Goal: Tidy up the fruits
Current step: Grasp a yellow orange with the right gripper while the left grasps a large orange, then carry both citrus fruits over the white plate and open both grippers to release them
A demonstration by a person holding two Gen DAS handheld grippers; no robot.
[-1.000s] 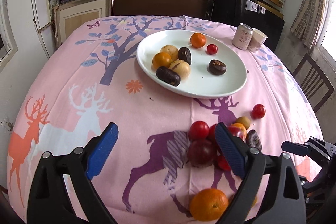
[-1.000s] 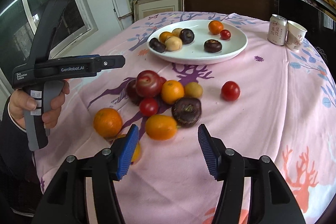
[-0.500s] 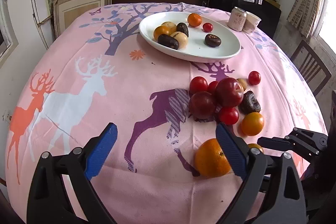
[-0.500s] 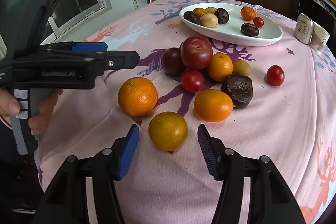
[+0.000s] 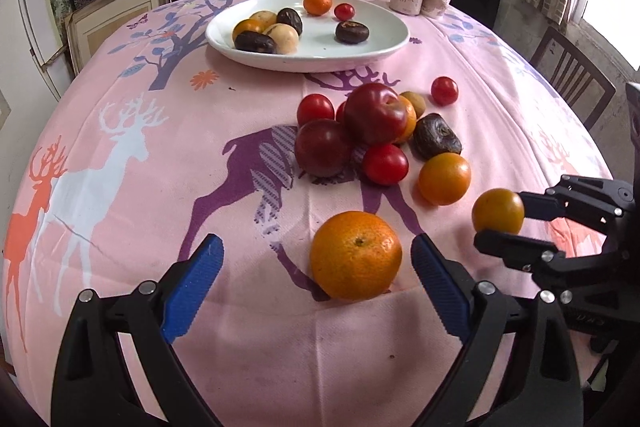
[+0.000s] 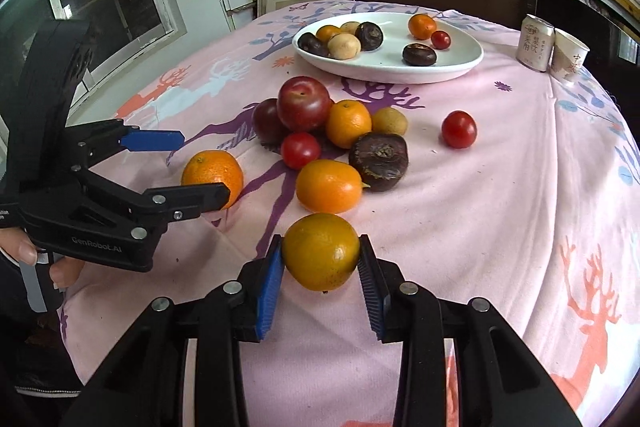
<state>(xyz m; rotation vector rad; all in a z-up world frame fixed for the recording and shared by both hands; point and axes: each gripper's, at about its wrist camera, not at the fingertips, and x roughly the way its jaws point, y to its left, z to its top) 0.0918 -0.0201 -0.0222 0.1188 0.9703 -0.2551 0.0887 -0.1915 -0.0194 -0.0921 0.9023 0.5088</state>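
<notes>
Closing over the last moments, right gripper [image 6: 322, 269] with blue pads now pressed on both sides of the yellow-orange citrus [image 6: 321, 251], earlier loose between wider jaws. Left gripper [image 5: 316, 283] lowered toward the big orange [image 5: 355, 255], jaws spread wide, fruit between the pads but untouched. Step in hand, by judgement: picking loose fruit for the white plate [image 6: 460, 67] far ahead of both tools. Next move likely calls for lifting the citrus clear of the pile [image 6: 332, 131] just ahead, and closing left around the orange. Readable: "GenRobot.AI" on the left tool body; characters on the can [image 6: 535, 43] and paper cup [image 6: 568, 57] too small to read.
</notes>
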